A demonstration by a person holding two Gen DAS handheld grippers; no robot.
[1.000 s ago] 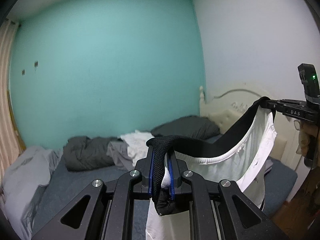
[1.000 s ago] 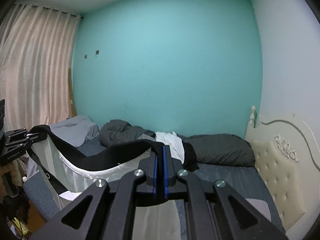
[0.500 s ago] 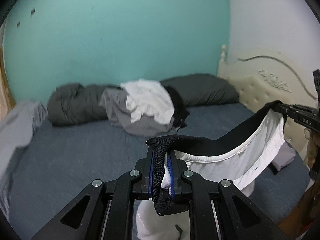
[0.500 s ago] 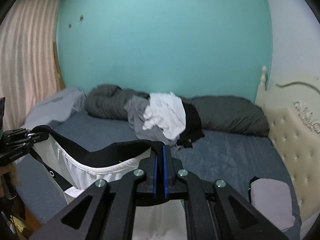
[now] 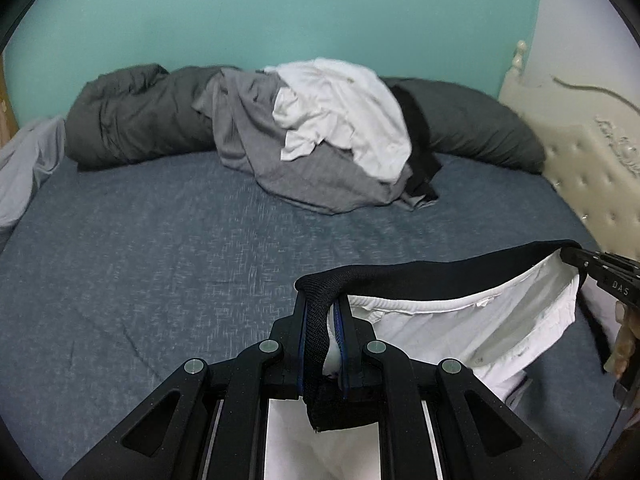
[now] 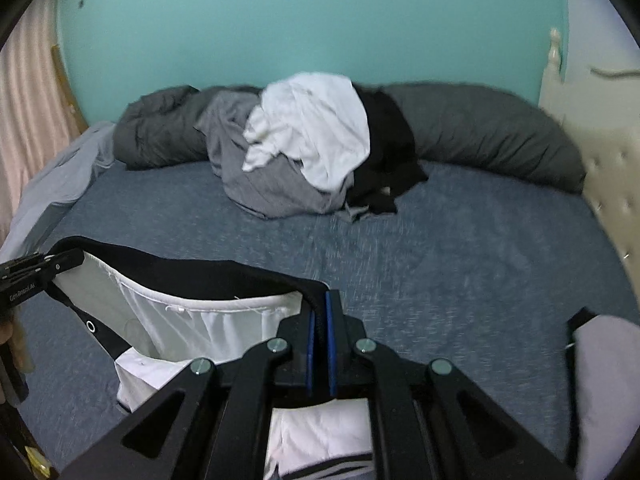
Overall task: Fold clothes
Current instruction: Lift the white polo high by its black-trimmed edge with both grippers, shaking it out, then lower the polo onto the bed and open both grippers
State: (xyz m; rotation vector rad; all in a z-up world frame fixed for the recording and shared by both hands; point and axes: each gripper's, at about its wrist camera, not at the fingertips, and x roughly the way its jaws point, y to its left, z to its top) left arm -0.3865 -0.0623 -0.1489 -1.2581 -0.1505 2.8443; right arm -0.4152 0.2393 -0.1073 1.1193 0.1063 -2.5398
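Against teal wall [image 5: 320, 8], blue-grey bed [image 5: 160, 264] with seemingly unfolded clothes heap [image 5: 320, 136].

You have the garment [image 5: 472, 320] strung by its waistband between your two grippers above the near edge of the bed [image 5: 160, 264], left gripper [image 5: 323, 316] at one end, right gripper [image 6: 319, 312] at the other. Ahead of you, a heap of clothes [image 5: 320, 140] lies on the mattress before the rolled duvet [image 5: 140, 116] along the wall [image 5: 320, 12]. The headboard [image 5: 592, 168] stands to your right
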